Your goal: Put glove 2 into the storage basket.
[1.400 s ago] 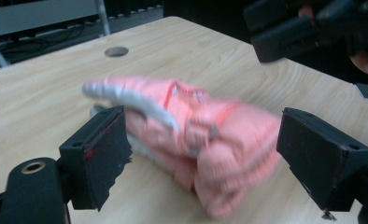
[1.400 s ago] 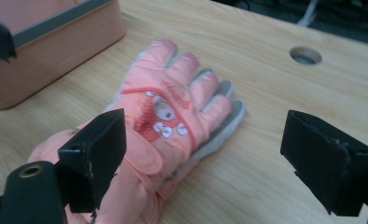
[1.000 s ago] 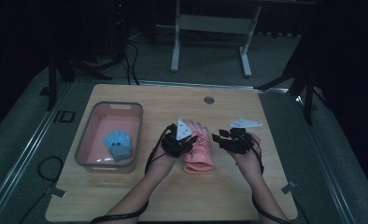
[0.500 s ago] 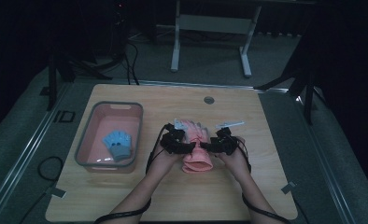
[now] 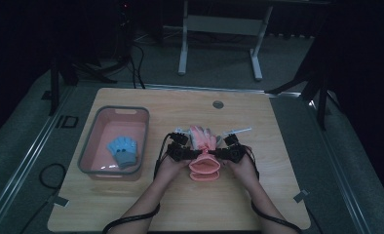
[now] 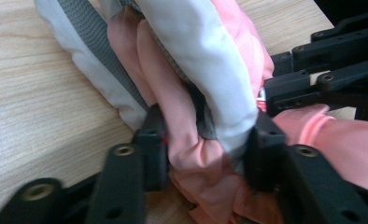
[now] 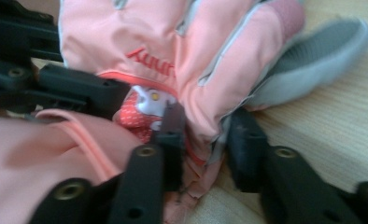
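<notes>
Pink and grey, a padded winter glove (image 5: 204,150) lay near the middle of the wooden table (image 5: 278,195), fingers pointing away from the person and its open cuff toward the near edge. The left gripper (image 5: 192,154) and the right gripper (image 5: 216,154) met at the glove's wrist from either side, almost touching each other. In the left gripper view the two black jaws had just been closing and pinched a bunched fold of the glove (image 6: 205,140) between them, with pink fabric and a grey-white edge squeezed in the gap. In the right gripper view the jaws had likewise just been closing and clamped on the glove (image 7: 173,56) at its side seam, just beside a small printed patch; the left gripper (image 7: 70,88) lay across the fabric farther off. Bare wood stretched on every side of the glove: a wide strip to the right reaching the table's right edge, open board ahead up to a round grommet (image 5: 218,104) near the far edge, and a band between the cuff and the near edge, crossed by the person's forearms. To the left, well apart from the glove, stood a pink bin (image 5: 93,146) with a grey rim, and inside it lay a small blue glove (image 5: 123,150) toward its right wall.
</notes>
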`<state>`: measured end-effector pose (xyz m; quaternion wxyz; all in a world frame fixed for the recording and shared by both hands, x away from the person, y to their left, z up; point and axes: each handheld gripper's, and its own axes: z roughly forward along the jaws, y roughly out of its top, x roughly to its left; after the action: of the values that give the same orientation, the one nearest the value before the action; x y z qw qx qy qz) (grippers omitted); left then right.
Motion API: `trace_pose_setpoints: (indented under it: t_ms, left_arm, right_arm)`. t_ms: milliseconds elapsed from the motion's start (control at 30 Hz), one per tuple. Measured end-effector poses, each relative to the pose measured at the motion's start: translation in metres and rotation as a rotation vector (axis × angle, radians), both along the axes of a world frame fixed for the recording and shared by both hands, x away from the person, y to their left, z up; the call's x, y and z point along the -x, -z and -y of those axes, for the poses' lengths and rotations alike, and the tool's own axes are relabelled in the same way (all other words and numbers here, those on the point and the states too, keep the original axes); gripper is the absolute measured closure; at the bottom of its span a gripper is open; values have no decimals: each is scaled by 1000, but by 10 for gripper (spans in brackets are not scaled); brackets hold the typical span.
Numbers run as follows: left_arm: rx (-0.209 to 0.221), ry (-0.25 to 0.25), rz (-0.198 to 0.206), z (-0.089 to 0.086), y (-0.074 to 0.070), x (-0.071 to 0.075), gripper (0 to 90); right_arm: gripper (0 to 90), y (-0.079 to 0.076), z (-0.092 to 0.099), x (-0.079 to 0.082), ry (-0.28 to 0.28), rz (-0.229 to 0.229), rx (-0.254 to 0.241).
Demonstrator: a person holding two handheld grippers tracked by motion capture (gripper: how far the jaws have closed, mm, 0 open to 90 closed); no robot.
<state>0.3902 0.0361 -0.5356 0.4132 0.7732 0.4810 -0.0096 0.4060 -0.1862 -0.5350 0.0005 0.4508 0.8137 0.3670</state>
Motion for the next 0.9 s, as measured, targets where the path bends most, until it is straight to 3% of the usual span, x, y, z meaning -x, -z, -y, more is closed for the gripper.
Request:
trace_pose_setpoints:
  t_ms: [133,367,900]
  left_arm:
    - [-13,11,12,0,-6,2,686]
    - [-23,25,21,-5,-27,1,697]
    - [-28,14,112,-39,-85,14,696]
  right_arm:
    - [771,-4,-6,5,-4,50,36]
    - [778,-18,-11,9,4,86,25]
    - [778,-76,-41,15,-16,163,-4]
